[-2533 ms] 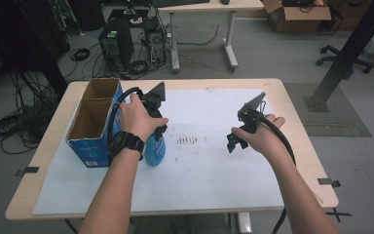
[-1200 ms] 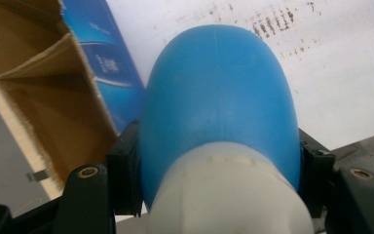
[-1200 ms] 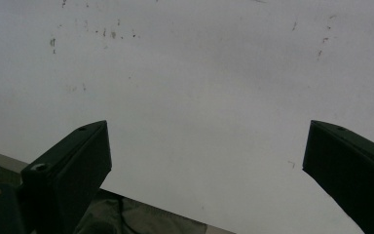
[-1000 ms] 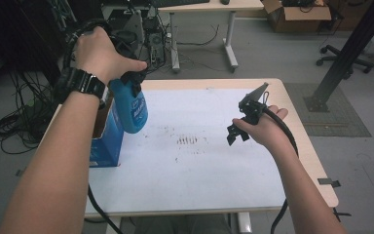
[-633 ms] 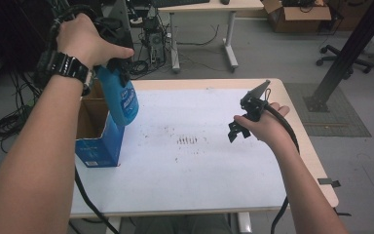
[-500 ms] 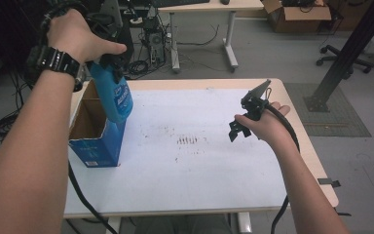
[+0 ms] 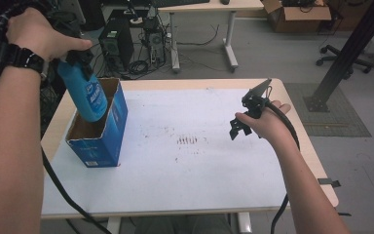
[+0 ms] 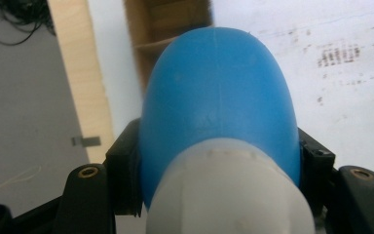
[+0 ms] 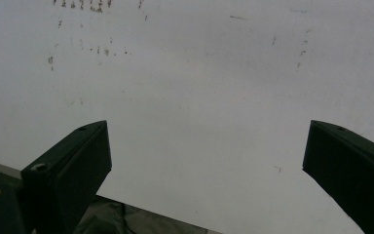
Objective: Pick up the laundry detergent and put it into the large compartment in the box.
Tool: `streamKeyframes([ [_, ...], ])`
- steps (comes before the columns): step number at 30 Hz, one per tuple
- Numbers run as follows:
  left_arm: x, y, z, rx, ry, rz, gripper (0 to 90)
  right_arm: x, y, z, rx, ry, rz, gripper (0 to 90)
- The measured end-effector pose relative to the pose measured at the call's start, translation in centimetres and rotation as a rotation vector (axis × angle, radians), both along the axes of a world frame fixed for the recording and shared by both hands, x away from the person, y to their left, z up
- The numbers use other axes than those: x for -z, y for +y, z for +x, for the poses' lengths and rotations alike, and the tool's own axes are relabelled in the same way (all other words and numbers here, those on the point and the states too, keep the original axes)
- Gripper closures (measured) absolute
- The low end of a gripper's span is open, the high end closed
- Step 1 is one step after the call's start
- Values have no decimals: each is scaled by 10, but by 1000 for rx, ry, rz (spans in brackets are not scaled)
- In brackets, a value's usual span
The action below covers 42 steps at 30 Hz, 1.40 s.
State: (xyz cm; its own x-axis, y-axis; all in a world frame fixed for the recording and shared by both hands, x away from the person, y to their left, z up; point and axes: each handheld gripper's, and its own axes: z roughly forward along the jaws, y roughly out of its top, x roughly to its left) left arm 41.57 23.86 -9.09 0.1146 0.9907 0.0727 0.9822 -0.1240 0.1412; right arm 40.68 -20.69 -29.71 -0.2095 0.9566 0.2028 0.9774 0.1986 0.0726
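Observation:
A blue bottle (image 7: pixel 86 93) with a white label hangs upright, its base just inside the open top of a blue cardboard box (image 7: pixel 111 130) at the table's left. My left gripper (image 7: pixel 73 57) is shut on the bottle's upper part, raised high above the box. In the left gripper view the blue bottle (image 8: pixel 219 97) sits between the black jaws, with the box's brown inside (image 8: pixel 170 27) beyond it. My right gripper (image 7: pixel 239 127) hovers over the right side of the white mat, open and empty. Its black fingers (image 9: pixel 68 175) stand wide apart in the right gripper view.
A white mat (image 7: pixel 185 165) with dark smudges (image 7: pixel 189 140) covers the wooden table (image 7: pixel 299 126). A black cable (image 7: pixel 61 187) trails from the left hand across the table's left edge. Computer towers (image 7: pixel 117 41) and another desk stand beyond the far edge.
My left gripper has lifted the blue bottle off the mat, carried it left and brought it down over the box's open top. The right gripper has stayed nearly still.

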Motion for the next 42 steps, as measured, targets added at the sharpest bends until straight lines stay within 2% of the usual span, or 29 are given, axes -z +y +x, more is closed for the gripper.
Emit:
streamKeyframes([
  [7, 9, 19, -1, -39, 8, -1, 375, 1, 1, 0, 0, 0, -4, 37],
  [11, 16, 23, -1, -54, 5, -9, 375, 2, 2, 1, -1, 0, -9, 37],
  [17, 31, 23, 2, -48, 16, -19, 376, 5, 5, 1, -5, 8, -7, 37],
  [30, 80, 24, 9, -40, 64, -37, 375, 14, 6, 1, -9, 21, -15, 37],
  [42, 113, 30, 11, -35, 87, -39, 376, 20, 10, 1, -16, 28, -16, 37],
])
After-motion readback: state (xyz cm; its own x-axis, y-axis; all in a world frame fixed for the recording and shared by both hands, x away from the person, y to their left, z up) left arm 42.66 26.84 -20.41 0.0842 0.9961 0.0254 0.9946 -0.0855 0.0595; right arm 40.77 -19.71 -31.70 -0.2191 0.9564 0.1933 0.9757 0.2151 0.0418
